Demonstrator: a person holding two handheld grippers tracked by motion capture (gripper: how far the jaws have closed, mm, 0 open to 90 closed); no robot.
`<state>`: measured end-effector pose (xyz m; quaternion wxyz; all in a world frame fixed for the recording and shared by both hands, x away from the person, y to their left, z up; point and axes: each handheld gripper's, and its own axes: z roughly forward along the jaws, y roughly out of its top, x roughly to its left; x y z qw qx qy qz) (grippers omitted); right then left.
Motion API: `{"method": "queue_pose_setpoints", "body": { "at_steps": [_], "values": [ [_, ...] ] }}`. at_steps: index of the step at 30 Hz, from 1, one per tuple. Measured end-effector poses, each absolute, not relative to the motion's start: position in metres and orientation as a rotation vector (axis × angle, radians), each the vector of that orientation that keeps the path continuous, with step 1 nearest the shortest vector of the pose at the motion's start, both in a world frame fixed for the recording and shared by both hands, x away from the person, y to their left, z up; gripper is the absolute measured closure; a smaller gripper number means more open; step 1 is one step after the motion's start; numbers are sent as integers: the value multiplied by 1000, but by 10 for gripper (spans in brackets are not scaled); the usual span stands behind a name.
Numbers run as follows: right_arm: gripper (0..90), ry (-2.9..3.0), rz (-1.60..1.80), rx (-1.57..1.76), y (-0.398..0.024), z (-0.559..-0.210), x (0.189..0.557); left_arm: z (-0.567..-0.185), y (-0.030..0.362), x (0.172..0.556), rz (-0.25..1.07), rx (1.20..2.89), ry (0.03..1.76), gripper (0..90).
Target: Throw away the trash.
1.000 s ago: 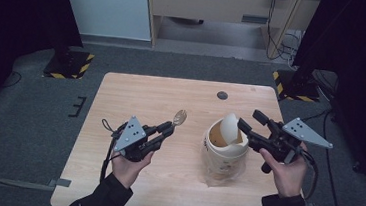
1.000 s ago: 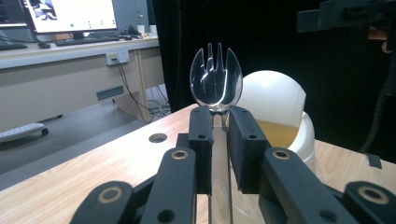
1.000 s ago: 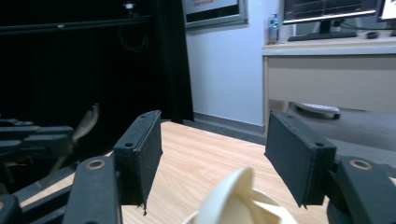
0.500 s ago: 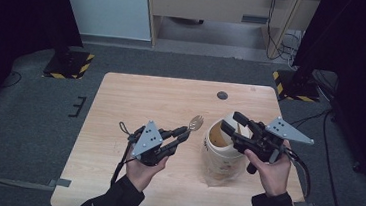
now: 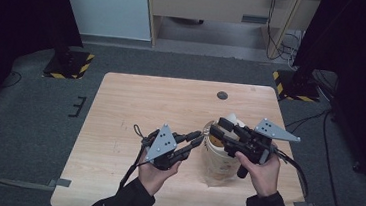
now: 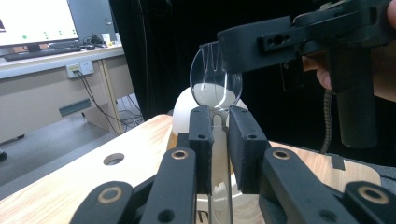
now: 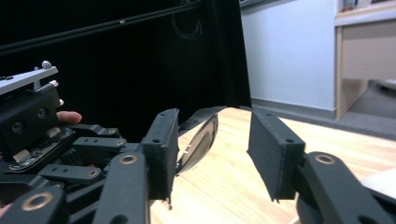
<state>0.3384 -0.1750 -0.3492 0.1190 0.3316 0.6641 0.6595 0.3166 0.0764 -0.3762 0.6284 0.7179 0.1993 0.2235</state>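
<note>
The left gripper (image 5: 195, 140) is fully closed on the handle of a clear plastic spoon (image 6: 215, 86). In the left gripper view the handle runs up between the two black pads, and the bowl stands above them, carrying a small amount of white powder or granules. The grip looks firm and centred.

The right gripper (image 7: 212, 140) is partly open and has just been closing. Its jaws stand either side of the spoon bowl, which lies in the gap nearer the left-hand pad in the right gripper view. No contact with either pad can be confirmed, so nothing is held.

In the high view both grippers meet over the near right part of the wooden table (image 5: 130, 103). The spoon (image 5: 197, 134) points from the left gripper toward the right, and its tip is just beside the rim of a tan tub (image 5: 218, 161) with a white scoop-like insert (its contents are not legible). The right gripper (image 5: 217, 127) sits directly above that tub.

Governing relation: the spoon's long axis runs along the left gripper's jaws, toward the tub and the right gripper. The right gripper's jaws come at the bowl from the opposite side, roughly end-on. The right hand is the nearer to the tub. Any further closing would pinch the loaded bowl, with a risk of spillage.
</note>
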Motion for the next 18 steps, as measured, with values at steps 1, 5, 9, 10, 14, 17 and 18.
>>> {"method": "queue_pose_setpoints", "body": {
  "at_steps": [1,5,9,10,14,17,18],
  "values": [
    [548,1942,1928,970,-175,-349,338,-376,76,317,512,1645,457,797],
    [600,1958,1960,1004,-174,-352,339,-377,75,316,517,1650,454,797],
    [676,1993,1971,1040,-171,-356,339,-378,72,314,512,1653,446,797],
    [707,1999,1979,1045,-171,-356,339,-378,72,314,512,1653,446,796],
    [780,2001,2001,1058,-171,-357,339,-379,70,313,512,1662,443,798],
    [827,2009,2028,1058,-172,-356,338,-380,70,312,503,1660,443,798],
    [829,2014,2031,1059,-172,-356,338,-380,70,312,500,1659,442,798]
  ]
}}
